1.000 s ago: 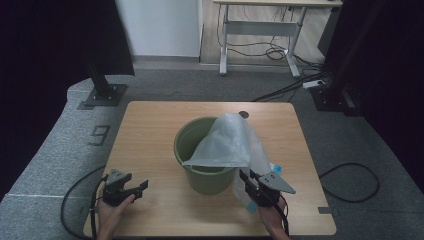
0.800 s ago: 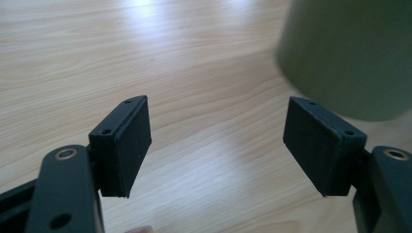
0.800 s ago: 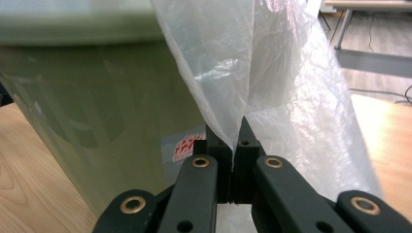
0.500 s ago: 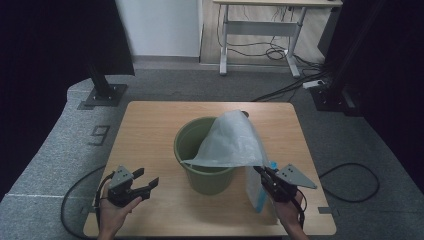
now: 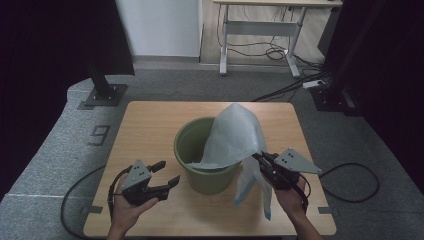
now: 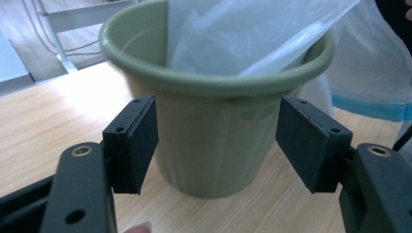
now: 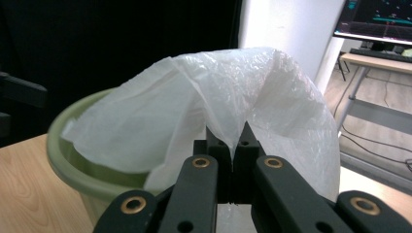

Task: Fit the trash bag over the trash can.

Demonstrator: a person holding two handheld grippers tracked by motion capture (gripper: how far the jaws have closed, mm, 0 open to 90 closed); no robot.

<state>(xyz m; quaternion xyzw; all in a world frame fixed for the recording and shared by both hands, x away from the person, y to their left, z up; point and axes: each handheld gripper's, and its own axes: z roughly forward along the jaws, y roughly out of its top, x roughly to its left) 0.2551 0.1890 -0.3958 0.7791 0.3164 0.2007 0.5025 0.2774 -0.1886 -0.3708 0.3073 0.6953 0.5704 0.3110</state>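
Step in hand: lining the green bucket [image 5: 205, 150] with the white plastic bag [image 5: 235, 135]. The bucket stands upright near the middle of the table [image 5: 150, 120]. The bag is draped over the bucket's right rim: part of it rises in a peak above the opening, and part hangs down outside the right wall toward the table, showing a blue strip along its lower edge.

Right hand-held gripper [image 5: 263, 162]: jaws closed on a fold of the bag, just right of the bucket rim. The right gripper view confirms this, with the film pinched between the two pads and spreading above them.

Left hand-held gripper [image 5: 167, 172]: jaws apart, nothing between them. It is held just left of the bucket on the near side, apart from the wall. In the left gripper view the bucket stands squarely between the spread fingers [image 6: 133, 145], without contact.

Judgement: the bag is lifted but its mouth is not yet spread around the rim. The next move probably calls for the left hand-held gripper to take the free bag edge on the left, or to steady the bucket, while the right one draws the film across the opening.
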